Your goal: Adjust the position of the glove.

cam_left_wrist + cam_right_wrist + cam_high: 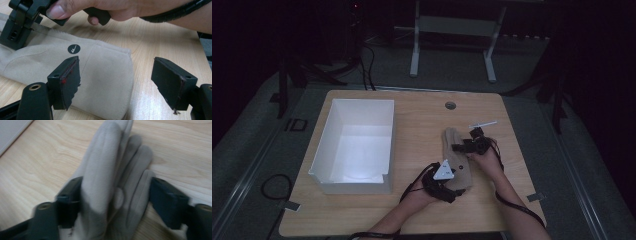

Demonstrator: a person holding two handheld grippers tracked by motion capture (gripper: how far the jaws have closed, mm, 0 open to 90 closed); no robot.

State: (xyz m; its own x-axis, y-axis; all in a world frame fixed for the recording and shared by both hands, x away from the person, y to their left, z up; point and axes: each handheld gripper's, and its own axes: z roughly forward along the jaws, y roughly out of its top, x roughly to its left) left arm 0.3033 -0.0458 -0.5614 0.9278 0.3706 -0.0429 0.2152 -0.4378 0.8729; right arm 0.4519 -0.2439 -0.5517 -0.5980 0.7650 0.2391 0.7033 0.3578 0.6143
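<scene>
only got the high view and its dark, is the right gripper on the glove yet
observer: Yes. The glove has its fingers between the right gripper's jaws, and both jaws touch the fabric.
operator: and the left one
observer: The left gripper is open. One jaw is over the glove's cuff end, the other over bare table.
operator: any marking on the glove
observer: A small round dark badge with a white tick, near the cuff.
</scene>
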